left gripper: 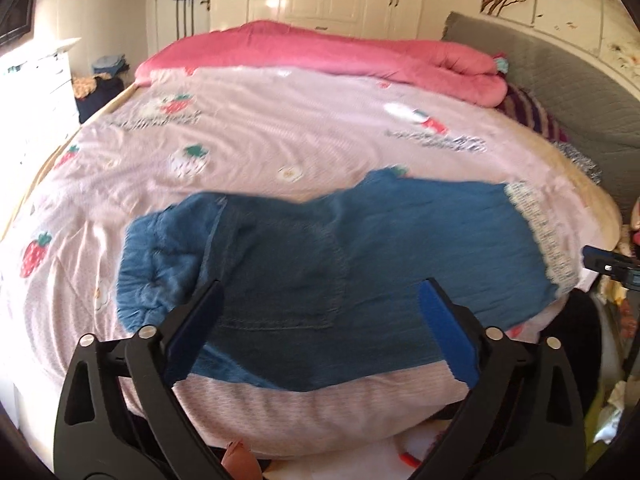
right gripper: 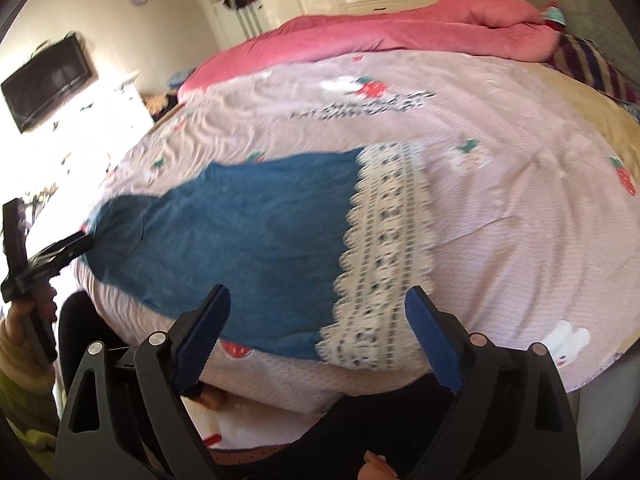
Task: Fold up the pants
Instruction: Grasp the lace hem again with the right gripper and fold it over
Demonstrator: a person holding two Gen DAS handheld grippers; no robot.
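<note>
Left wrist view: blue denim pants (left gripper: 320, 264) lay flat near front edge of bed (left gripper: 280, 148), lace-trimmed hem (right gripper: 384, 248) rightward. Left tool (left gripper: 320, 320) spread wide above pants, grasping nothing. Right tool (right gripper: 320, 328) likewise released, empty, over hem.

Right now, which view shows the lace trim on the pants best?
The right wrist view: the lace trim fills the middle of the frame, its scalloped edge and patterned rows readable along the blue pants. The left wrist view shows it only as a narrow, blurred strip at the pants' far right end.
</note>
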